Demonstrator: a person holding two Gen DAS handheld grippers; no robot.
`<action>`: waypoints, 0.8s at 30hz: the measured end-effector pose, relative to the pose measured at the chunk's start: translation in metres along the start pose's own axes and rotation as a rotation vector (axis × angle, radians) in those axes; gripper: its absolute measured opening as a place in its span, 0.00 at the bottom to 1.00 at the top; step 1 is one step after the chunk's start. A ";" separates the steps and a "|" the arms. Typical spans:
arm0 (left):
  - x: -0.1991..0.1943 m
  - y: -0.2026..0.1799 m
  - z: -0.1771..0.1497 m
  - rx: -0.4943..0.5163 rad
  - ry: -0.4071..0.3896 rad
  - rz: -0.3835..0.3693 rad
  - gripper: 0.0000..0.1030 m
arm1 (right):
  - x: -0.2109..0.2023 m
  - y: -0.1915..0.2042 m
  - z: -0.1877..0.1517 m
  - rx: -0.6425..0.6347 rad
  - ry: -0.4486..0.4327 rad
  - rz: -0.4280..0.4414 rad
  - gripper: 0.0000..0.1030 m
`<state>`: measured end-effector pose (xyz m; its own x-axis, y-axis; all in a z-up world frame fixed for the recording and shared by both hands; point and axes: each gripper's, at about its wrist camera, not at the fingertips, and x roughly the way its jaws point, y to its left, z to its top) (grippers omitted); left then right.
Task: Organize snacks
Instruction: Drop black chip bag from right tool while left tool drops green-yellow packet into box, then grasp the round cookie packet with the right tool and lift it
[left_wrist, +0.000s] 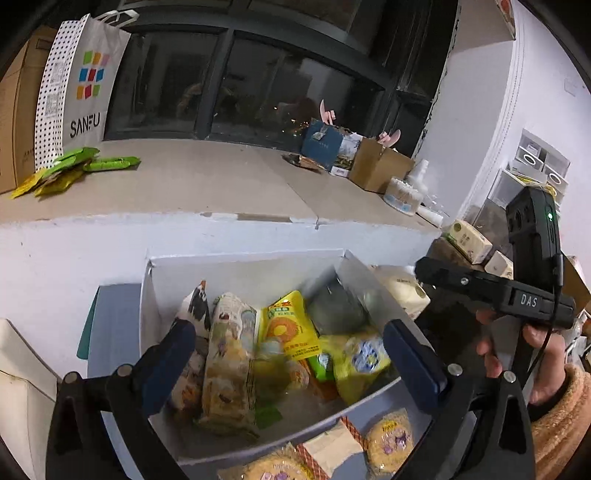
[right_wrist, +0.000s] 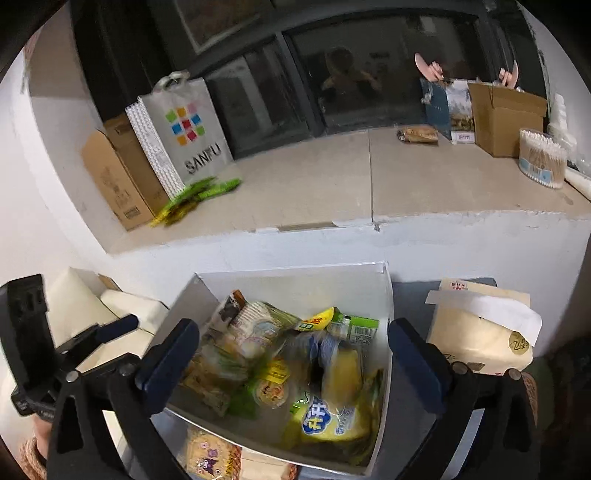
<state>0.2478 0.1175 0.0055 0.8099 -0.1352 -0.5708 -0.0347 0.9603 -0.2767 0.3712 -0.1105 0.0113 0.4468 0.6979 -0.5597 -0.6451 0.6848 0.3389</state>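
Snacks (left_wrist: 258, 343) lie heaped in the white box (left_wrist: 243, 266), both grippers (left_wrist: 291, 354) (right_wrist: 291, 354) hang spread and empty above, so we should pick one top pack near the box's front edge.

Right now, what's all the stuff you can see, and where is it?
white box: one, white, below the ledge, full of snacks
snack packets: several, mostly yellow and green, inside the box
green packets: a few, on the ledge by the bag
SANFU bag: one, white, left on the ledge
cardboard boxes: two, brown, one at each end of the ledge
cotton swab tub: one, clear, right end of the ledge
paper bag: one, cream, right of the white box
left gripper: jaws open, empty
right gripper: jaws open, empty
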 end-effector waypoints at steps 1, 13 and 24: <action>-0.003 0.000 -0.002 0.003 -0.002 0.009 1.00 | -0.005 0.001 -0.004 -0.009 -0.009 -0.010 1.00; -0.064 -0.037 -0.042 0.132 -0.060 0.027 1.00 | -0.080 0.025 -0.058 -0.105 -0.081 -0.011 1.00; -0.120 -0.087 -0.125 0.175 -0.077 -0.054 1.00 | -0.150 0.045 -0.174 -0.107 -0.116 -0.036 1.00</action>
<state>0.0804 0.0194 0.0021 0.8506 -0.1752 -0.4958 0.1069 0.9808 -0.1632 0.1677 -0.2210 -0.0213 0.5354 0.6972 -0.4767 -0.6870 0.6878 0.2345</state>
